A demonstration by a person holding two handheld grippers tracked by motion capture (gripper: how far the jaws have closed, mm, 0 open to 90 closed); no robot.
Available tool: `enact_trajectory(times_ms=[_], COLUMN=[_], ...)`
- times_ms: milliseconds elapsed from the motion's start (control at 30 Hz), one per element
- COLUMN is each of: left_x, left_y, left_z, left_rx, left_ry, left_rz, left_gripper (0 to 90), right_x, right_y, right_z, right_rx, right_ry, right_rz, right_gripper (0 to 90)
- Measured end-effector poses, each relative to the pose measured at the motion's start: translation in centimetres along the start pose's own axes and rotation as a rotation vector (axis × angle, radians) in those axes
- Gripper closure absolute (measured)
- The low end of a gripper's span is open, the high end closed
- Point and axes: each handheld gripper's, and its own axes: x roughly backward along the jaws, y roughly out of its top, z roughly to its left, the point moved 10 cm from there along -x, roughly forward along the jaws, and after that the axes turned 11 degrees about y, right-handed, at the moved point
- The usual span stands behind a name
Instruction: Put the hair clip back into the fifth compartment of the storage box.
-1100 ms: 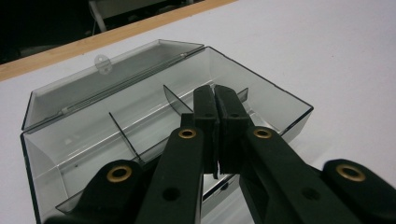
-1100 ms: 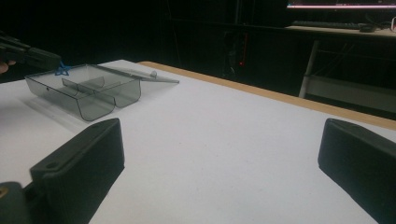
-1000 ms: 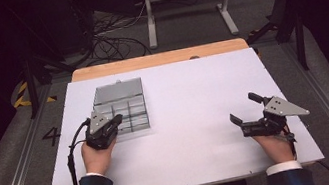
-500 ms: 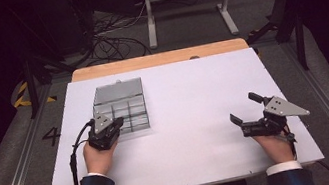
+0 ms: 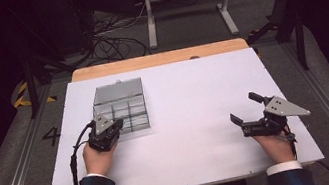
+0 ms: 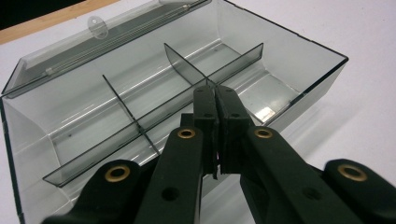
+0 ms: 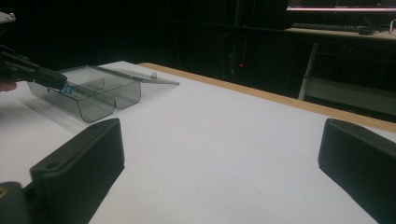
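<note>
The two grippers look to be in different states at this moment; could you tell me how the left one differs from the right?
The left gripper has its jaws closed together, while the right gripper has its jaws spread wide. The left gripper sits at the near edge of the clear divided box, its jaw tips over the compartments; the right gripper is over bare white table, well away from the box. Both are black and hand-held.

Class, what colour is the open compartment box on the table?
Smoky, see-through grey compartment box; the left gripper view shows it best.
</note>
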Motion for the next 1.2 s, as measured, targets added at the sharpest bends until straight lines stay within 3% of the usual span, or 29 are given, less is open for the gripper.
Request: enact_trajectory(times_ms=[200,500,600,733,1200], left_x=[0.0,0.3,0.5,1.0,1.4], left_y=[0.0,0.3,0.5,1.0,1.5], left_z=[0.0,0.4,0.5,0.6,0.3], left_rx=[0.011,0.029,0.059,0.077,0.087], left_ry=[-0.002,0.004,0.004,-0.004,-0.024], left_rz=[-0.003,-0.024,-0.037,-0.072,-0.107], left_gripper=[87.3,71.1,64.4,60.9,50.4], right_x=[-0.1,-0.2,-0.2,-0.2,-0.3], right_y=[0.0,-0.1,0.0,-0.1,-0.2], right_z=[0.1,0.1,0.2,0.1,0.2], right_rx=[0.001,0.003,0.004,0.001,-0.001], right_ry=[0.003,0.005,0.005,0.006,0.006], right_rz=[0.002,0.006,0.003,0.006,0.013], right_gripper=[1.1,1.1,1.1,1.1,1.0])
